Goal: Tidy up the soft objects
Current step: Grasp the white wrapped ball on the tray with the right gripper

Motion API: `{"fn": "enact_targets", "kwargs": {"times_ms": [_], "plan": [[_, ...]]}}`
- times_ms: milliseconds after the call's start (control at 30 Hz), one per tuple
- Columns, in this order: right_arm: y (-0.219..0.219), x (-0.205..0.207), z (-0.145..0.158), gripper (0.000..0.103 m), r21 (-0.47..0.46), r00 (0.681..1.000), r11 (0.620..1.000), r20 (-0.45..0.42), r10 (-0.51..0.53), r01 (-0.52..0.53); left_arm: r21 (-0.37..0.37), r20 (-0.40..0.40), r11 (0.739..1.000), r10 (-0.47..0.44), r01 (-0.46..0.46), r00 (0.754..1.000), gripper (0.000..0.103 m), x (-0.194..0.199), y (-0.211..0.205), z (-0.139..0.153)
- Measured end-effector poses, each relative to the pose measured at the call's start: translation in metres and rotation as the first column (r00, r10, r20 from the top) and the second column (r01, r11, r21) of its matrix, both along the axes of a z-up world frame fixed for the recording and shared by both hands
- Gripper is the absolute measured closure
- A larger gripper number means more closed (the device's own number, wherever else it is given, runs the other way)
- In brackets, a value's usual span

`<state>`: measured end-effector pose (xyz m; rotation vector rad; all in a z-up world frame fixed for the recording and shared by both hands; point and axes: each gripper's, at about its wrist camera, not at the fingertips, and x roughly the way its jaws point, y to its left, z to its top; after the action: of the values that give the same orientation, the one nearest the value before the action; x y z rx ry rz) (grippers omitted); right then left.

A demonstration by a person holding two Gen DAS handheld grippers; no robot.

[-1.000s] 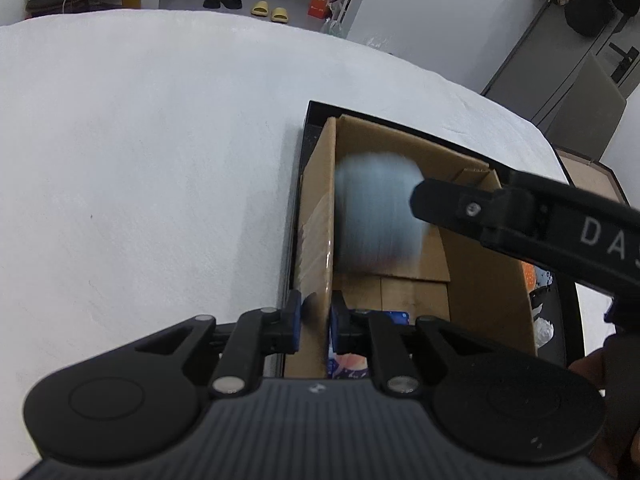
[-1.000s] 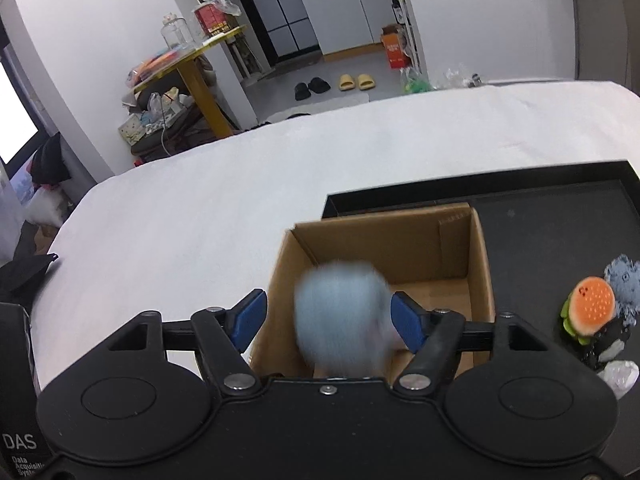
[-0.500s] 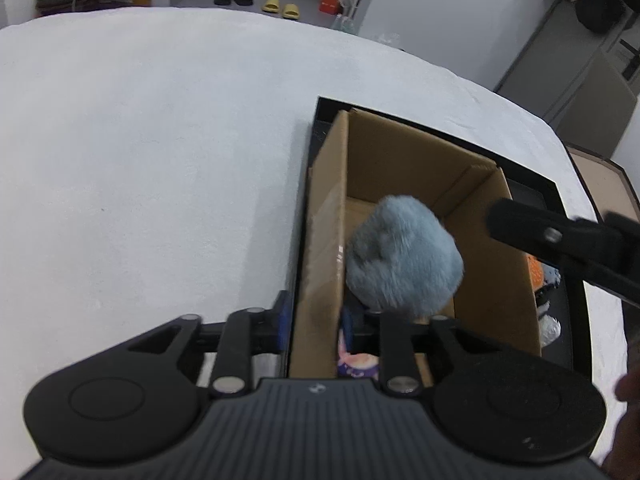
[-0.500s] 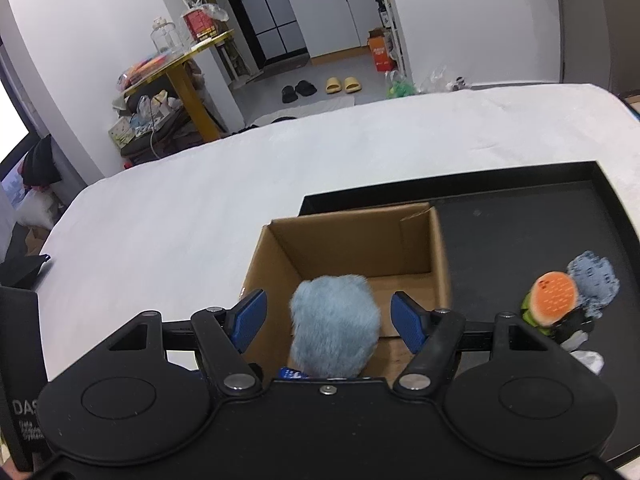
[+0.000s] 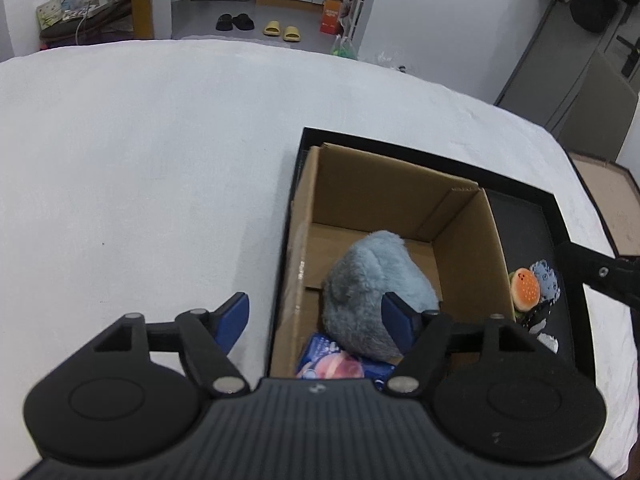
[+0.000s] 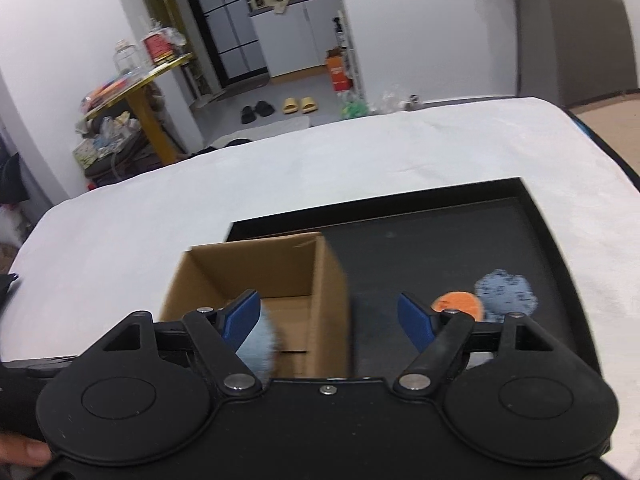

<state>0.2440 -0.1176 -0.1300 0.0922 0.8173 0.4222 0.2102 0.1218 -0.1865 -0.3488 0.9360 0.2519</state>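
Observation:
A fluffy blue-grey plush lies inside the open cardboard box, on top of a blue packet. The box stands on a black tray. My left gripper is open, its fingers straddling the box's left wall without touching it. My right gripper is open and empty above the box's right wall; the plush shows behind its left finger. A burger plush and a blue-grey soft piece lie on the tray right of the box, also in the right wrist view.
The tray sits on a white cloth-covered table. The right gripper's arm reaches in from the right edge of the left wrist view. Small dark and clear items lie beside the burger plush.
The plush dropped from my right gripper into the box and settled. My left gripper let go of the box's left wall and opened. My right gripper shifted right, towards the tray's toys.

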Motion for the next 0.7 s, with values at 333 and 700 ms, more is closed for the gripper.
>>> {"fn": "enact_targets", "kwargs": {"times_ms": [333,700], "plan": [[-0.04,0.011,-0.041,0.019,-0.11,0.991,0.989,-0.079,-0.105,0.096,0.057,-0.026,0.998,-0.021,0.022,0.999,0.03,0.012,-0.023,0.001],[-0.066,0.022,-0.09,0.019,-0.185,0.972,0.977,-0.187,-0.141,0.106,0.097,-0.058,0.995,-0.029,0.035,0.998,0.027,0.023,-0.038,0.0]]}}
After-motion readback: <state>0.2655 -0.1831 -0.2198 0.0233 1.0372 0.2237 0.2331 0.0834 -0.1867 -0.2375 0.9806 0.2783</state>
